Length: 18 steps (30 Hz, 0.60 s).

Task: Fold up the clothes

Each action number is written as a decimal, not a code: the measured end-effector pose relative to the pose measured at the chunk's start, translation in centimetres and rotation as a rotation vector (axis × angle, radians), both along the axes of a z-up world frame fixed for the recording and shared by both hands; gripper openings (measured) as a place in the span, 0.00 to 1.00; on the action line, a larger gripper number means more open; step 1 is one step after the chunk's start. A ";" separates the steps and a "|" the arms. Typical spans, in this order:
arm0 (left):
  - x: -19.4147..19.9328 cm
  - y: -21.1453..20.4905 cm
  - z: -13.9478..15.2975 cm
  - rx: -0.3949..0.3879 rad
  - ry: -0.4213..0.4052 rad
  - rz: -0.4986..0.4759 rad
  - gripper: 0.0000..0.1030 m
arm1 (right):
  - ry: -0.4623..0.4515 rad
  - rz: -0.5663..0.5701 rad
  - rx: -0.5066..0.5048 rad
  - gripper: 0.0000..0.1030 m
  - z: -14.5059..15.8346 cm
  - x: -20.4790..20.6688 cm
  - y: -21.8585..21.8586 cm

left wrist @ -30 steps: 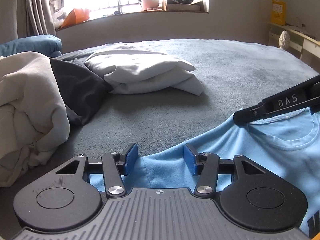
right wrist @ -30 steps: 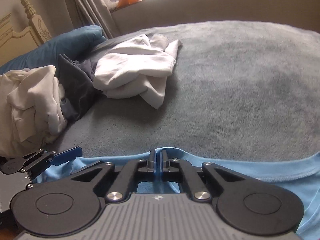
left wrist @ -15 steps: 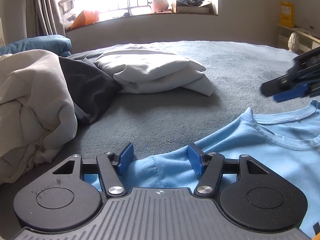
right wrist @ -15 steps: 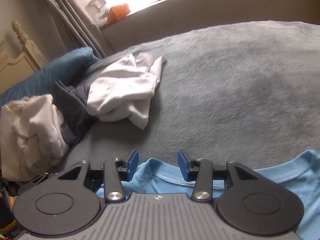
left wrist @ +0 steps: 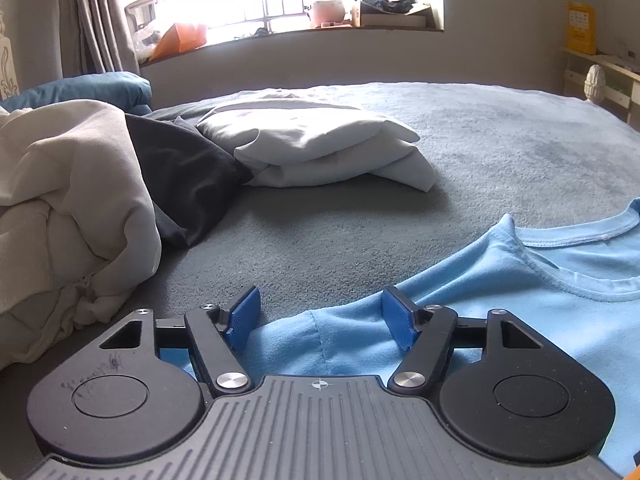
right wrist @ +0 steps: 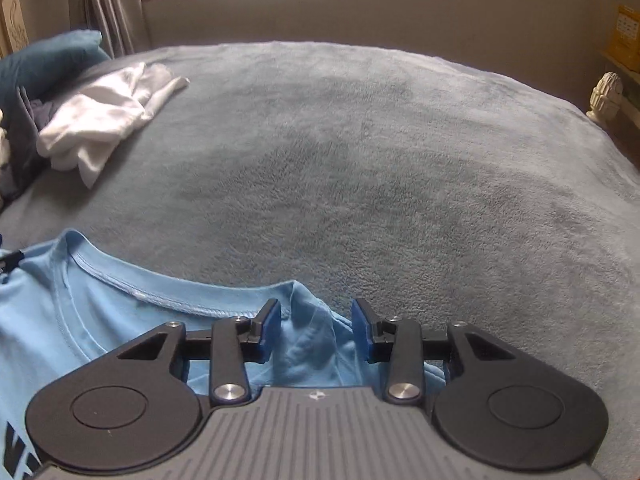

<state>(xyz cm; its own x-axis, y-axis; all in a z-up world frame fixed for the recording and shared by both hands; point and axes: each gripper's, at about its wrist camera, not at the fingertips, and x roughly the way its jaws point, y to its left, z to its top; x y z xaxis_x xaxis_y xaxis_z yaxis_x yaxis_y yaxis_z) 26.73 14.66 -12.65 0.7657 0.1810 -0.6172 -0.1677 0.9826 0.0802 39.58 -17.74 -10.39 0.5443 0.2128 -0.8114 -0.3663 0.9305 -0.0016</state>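
Note:
A light blue T-shirt [left wrist: 540, 300] lies flat on the grey bed blanket [left wrist: 500, 152], collar toward the far side. My left gripper [left wrist: 320, 312] is open and empty, its blue pads over the shirt's left shoulder seam. In the right wrist view the same shirt [right wrist: 100, 312] shows its collar. My right gripper [right wrist: 314, 322] is open and empty over the right shoulder, where the cloth is slightly bunched between the jaws.
A folded white garment [left wrist: 320, 148] lies on the blanket beyond, also in the right wrist view [right wrist: 104, 116]. A cream heap [left wrist: 68, 208] and a dark garment [left wrist: 184, 176] lie at left. A window sill [left wrist: 300, 32] and a side shelf [left wrist: 600, 72] lie behind.
My right gripper opened, let go of the shirt's collar edge and moved right to the right shoulder. It left the left wrist view. The left gripper stayed open and drew back a little.

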 end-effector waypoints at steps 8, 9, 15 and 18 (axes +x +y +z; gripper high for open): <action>-0.1 -0.1 -0.1 0.017 -0.006 0.015 0.73 | -0.065 -0.048 0.048 0.03 -0.3 0.3 -0.2; -0.1 -0.2 -0.1 0.019 -0.007 0.015 0.73 | -0.060 -0.064 0.056 0.03 -0.7 0.6 -0.3; -0.1 -0.3 -0.1 0.030 -0.007 0.016 0.73 | -0.046 -0.156 0.128 0.03 -1.7 1.2 -1.3; 0.0 -0.4 -0.1 0.034 -0.003 0.021 0.74 | -0.002 -0.226 0.239 0.15 -1.0 1.2 -2.7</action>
<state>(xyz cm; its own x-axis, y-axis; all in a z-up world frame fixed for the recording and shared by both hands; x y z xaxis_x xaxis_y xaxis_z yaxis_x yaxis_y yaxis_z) 26.70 14.24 -12.72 0.7633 0.2184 -0.6081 -0.1889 0.9755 0.1132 40.77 -20.44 -11.39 0.6006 0.2712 -0.7521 -0.1511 0.9623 0.2263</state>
